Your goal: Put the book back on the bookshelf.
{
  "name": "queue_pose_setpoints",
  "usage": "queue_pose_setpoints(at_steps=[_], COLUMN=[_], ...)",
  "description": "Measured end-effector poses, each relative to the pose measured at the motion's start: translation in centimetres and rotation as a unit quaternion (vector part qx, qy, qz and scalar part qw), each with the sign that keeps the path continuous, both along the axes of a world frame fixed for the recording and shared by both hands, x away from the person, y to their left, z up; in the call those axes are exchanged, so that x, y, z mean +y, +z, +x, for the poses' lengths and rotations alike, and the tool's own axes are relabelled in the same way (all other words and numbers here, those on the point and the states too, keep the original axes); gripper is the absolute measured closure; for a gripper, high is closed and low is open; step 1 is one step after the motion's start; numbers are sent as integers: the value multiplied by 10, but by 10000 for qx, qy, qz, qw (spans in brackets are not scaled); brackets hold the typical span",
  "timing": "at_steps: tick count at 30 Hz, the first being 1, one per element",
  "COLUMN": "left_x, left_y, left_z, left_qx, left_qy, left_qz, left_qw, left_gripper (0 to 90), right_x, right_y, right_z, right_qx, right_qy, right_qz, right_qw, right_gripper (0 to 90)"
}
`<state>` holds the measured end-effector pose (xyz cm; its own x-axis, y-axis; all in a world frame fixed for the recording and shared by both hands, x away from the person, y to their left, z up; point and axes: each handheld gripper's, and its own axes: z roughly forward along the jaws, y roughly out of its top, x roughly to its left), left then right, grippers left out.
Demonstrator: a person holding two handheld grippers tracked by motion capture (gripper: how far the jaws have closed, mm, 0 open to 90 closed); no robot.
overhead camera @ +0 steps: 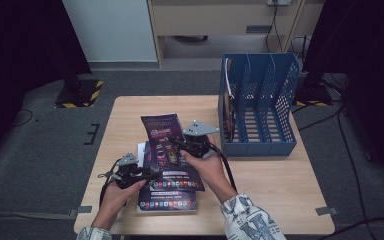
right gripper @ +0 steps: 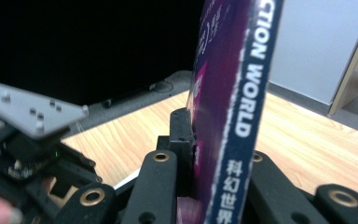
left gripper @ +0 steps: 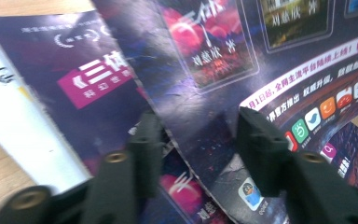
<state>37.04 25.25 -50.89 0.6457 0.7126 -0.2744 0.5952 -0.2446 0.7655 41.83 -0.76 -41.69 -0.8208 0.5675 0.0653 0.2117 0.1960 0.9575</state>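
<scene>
Gripping a purple magazine (overhead camera: 166, 145) by its spine, the right gripper (overhead camera: 189, 145) has its fingers (right gripper: 181, 140) pressed on both covers and holds it tilted above the desk (overhead camera: 275, 190); in the right gripper view the spine (right gripper: 242, 112) rises between the fingers, reading "WORLD". Beside it, the left gripper (overhead camera: 139, 175) sits at the magazine's lower left edge. Its fingers (left gripper: 256, 144) stand narrowly apart on either side of the raised cover's lower corner, and I cannot tell whether they press on it. Under the lifted magazine lies a stack of similar magazines (overhead camera: 167, 200) with a white booklet (left gripper: 23, 135) just to their left. Farther back, at the right of the desk, stands a blue file rack (overhead camera: 260, 105), with something brown upright in its leftmost compartment.
</scene>
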Motion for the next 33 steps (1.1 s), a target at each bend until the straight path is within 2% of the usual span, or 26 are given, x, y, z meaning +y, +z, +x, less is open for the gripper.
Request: queue_pose_setpoints(at_steps=[2, 3, 4, 8, 12, 15, 16, 17, 18, 22, 26, 33], left_x=[1, 2, 2, 1, -1, -1, -1, -1, 0, 0, 1, 3], left_y=[0, 2, 3, 5, 10, 12, 15, 15, 18, 21, 22, 24], left_z=[0, 0, 0, -1, -2, -3, -4, -4, -5, -6, -6, -8], left_qx=[10, 13, -2, -32, -178, -271, -384, -384, -488, -627, -669, -757], left_qy=[-1, -4, 7, 25, 46, 93, 136, 136, 186, 224, 265, 289], left_qz=[23, 71, 122, 195, 255, 262, 300, 300, 316, 396, 385, 386], left_qw=[10000, 10000, 9999, 9998, 9995, 9992, 9987, 9987, 9981, 9970, 9967, 9960], left_gripper=[674, 674, 713, 748, 779, 792, 796, 801, 805, 808, 808, 812], right_x=[0, 0, 0, -2, -8, -10, -12, -12, -13, -13, -12, -10], right_y=[-1, -2, -2, 0, 9, 12, 16, 16, 19, 26, 30, 35], right_z=[0, 1, 2, 3, 4, 5, 5, 5, 7, 8, 10, 12], right_qx=[4, 12, 96, 145, 95, 52, 33, 33, 24, 19, 57, 126], right_qy=[17, 23, 27, 59, 54, 76, 86, 86, 84, 122, 172, 181], right_qz=[-34, -35, -27, -92, -274, -295, -282, -282, -234, -169, -20, 1], right_qw=[10000, 10000, 9999, 9998, 9996, 9995, 9996, 9996, 9997, 9998, 9998, 9998], right_gripper=[826, 824, 811, 771, 724, 714, 692, 692, 674, 664, 635, 584])
